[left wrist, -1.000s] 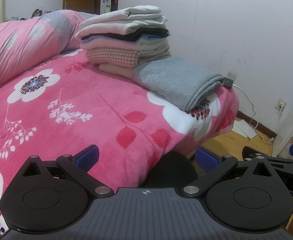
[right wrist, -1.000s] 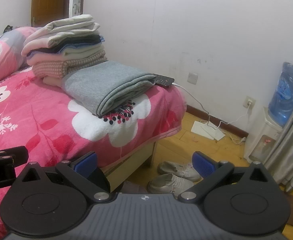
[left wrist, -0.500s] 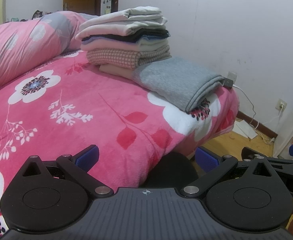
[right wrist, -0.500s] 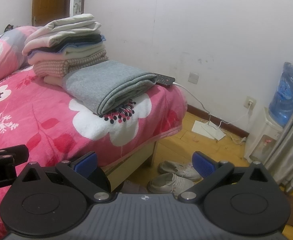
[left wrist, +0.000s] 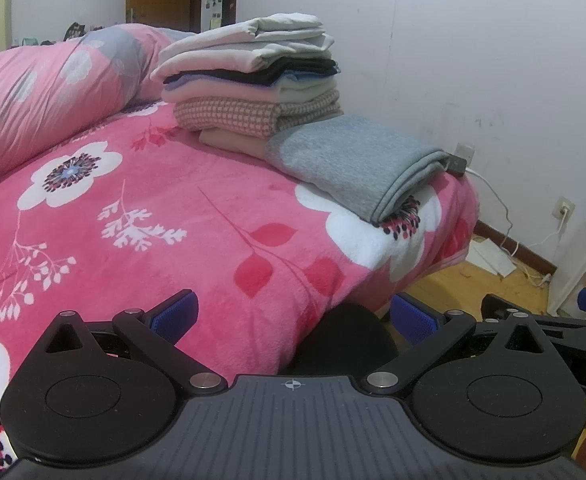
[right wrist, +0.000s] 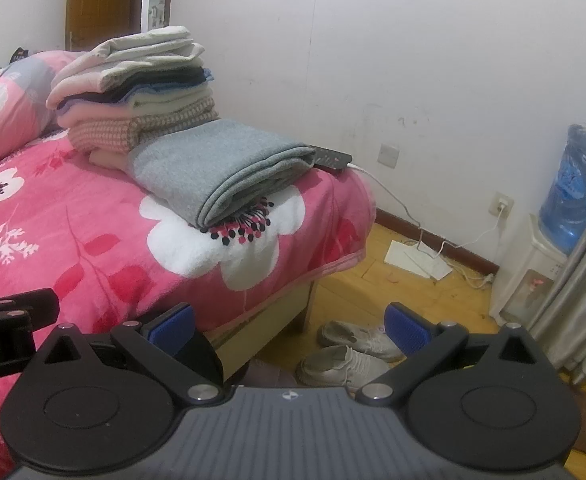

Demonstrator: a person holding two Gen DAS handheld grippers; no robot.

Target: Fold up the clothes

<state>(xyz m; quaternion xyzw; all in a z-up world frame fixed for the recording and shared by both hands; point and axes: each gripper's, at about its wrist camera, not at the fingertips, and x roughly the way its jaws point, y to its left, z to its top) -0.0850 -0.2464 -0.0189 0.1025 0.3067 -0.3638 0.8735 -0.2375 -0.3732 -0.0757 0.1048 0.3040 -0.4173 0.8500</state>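
A stack of folded clothes (left wrist: 253, 76) sits at the far corner of a bed with a pink floral blanket (left wrist: 165, 232). A folded grey garment (left wrist: 353, 164) lies beside the stack, near the bed's edge. The stack (right wrist: 137, 92) and the grey garment (right wrist: 217, 172) also show in the right wrist view. My left gripper (left wrist: 293, 316) is open and empty, low over the bed's near edge. My right gripper (right wrist: 289, 324) is open and empty, held off the bed's side above the floor.
A pink rolled duvet (left wrist: 45, 92) lies along the left. A black remote (right wrist: 331, 158) with a white cable rests at the bed corner. White sneakers (right wrist: 353, 356) lie on the wooden floor. A water dispenser (right wrist: 573, 200) and curtain (right wrist: 581, 312) stand right.
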